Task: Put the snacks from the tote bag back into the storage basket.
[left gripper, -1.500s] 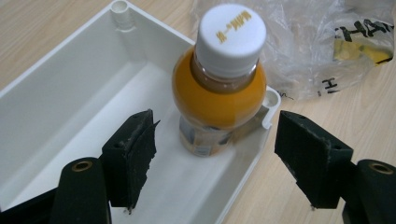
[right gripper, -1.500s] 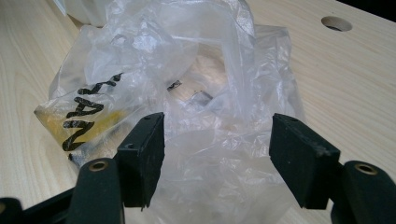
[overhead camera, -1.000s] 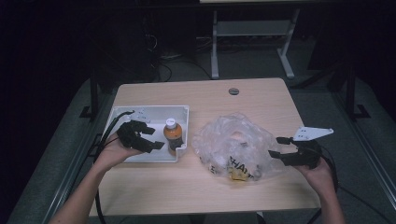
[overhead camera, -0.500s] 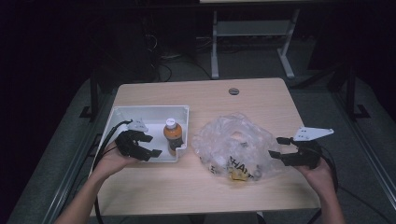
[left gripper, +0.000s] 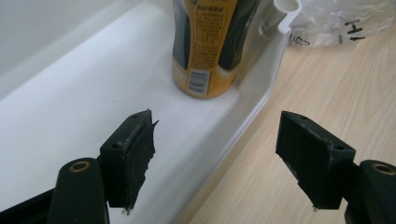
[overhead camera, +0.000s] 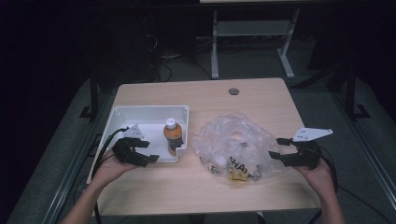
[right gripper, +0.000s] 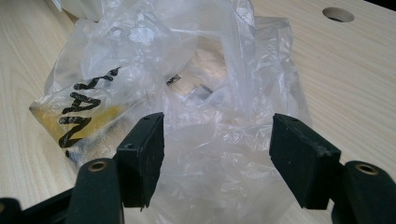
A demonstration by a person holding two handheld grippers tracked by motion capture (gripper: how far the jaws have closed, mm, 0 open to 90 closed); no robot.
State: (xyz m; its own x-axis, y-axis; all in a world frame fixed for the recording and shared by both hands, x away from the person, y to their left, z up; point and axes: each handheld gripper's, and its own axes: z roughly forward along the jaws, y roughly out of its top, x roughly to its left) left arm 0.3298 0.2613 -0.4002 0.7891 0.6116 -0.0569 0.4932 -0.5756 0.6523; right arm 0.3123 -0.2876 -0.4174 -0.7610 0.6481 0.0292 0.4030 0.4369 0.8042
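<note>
A white tray lies on the left half of the table. A bottle of orange drink with a white cap stands upright in its near right corner. My left gripper is open at the tray's near wall, left of the bottle. In the left gripper view the open gripper straddles that tray wall, with the bottle ahead and untouched. A crumpled clear plastic bag lies mid-table. My right gripper is open at its right edge. In the right gripper view loose bag film lies between the open gripper's pads, unpinched.
The bag holds a yellow packet with black lettering near its front. A round cable hole sits at the wooden table's far edge. Bare wood lies in front of the tray and bag. A white metal frame stands on the floor behind.
My left gripper has come down and back toward the person, from over the tray beside the bottle to the tray's near wall. The right gripper, bag and bottle have stayed put.
</note>
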